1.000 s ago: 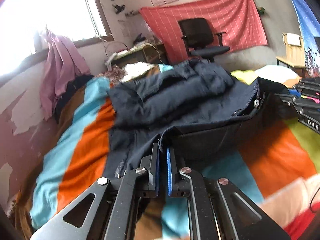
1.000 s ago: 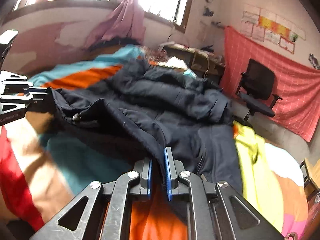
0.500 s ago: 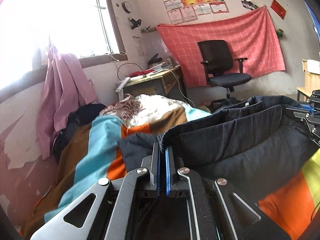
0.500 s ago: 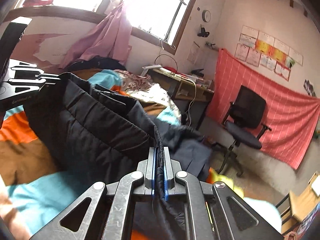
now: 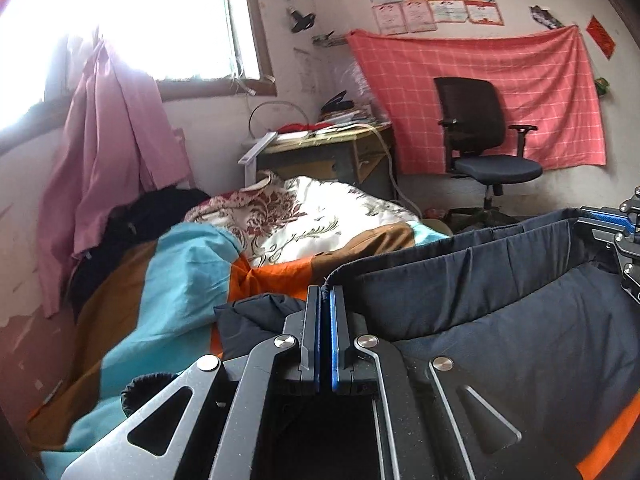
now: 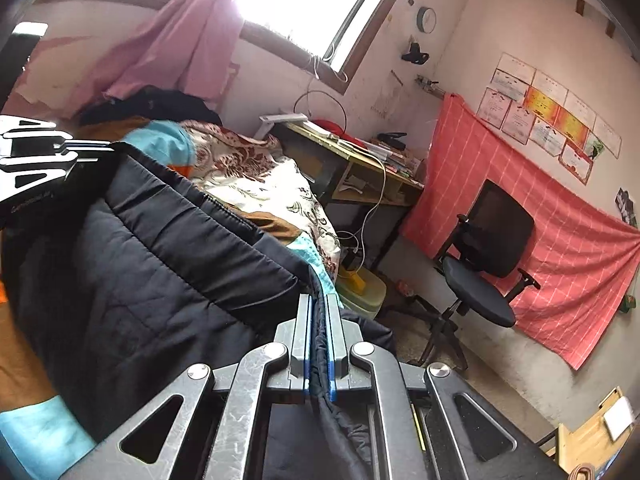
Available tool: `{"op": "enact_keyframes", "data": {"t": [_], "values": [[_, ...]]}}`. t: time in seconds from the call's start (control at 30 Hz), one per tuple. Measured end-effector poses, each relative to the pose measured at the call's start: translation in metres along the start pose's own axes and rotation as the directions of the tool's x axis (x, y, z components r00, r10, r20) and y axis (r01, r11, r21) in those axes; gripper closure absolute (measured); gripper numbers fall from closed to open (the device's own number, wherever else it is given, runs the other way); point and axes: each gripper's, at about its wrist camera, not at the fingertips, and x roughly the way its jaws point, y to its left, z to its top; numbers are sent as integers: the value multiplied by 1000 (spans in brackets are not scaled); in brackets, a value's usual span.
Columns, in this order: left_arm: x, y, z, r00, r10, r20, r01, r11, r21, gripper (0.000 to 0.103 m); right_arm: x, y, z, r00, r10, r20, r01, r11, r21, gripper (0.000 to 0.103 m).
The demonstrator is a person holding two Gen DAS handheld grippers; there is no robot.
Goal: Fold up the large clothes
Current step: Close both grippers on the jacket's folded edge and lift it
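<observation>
A cluttered bedroom, its bed covered by a striped blanket (image 5: pixel 172 292) of turquoise, orange and brown. At the bottom centre of the left wrist view, the left gripper (image 5: pixel 325 300) has its jaws pinched nearly together on the edge of a dark navy padded jacket (image 5: pixel 500 312), which stretches taut across the right half of the frame to the right gripper (image 5: pixel 624 232) at the right edge. In the right wrist view, the right gripper (image 6: pixel 318 312), bottom centre, is likewise clamped on the jacket's hem, the fabric bunched between its blue pads; the jacket (image 6: pixel 152 264) fills the left of the frame, lifted above the blanket. Beyond lies a floral quilt (image 5: pixel 316 220) at mid-frame, then a wooden desk (image 5: pixel 332 152). At the upper right stand a black office chair (image 5: pixel 480 140) and a red checked cloth (image 5: pixel 540 80) on the wall. A pink curtain (image 5: pixel 108 140) hangs at the upper left under a bright window.
</observation>
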Motion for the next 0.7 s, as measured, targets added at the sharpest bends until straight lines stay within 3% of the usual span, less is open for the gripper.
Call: {"op": "enact_keyframes", "data": {"t": [0.33, 0.7], "values": [[49, 7, -14, 998, 48, -26, -50, 996, -74, 101, 84, 18, 5, 997, -48, -56, 46, 998, -42, 97], [75, 14, -21, 996, 73, -48, -78, 990, -119, 103, 117, 27, -10, 995, -68, -68, 64, 996, -54, 97]]}}
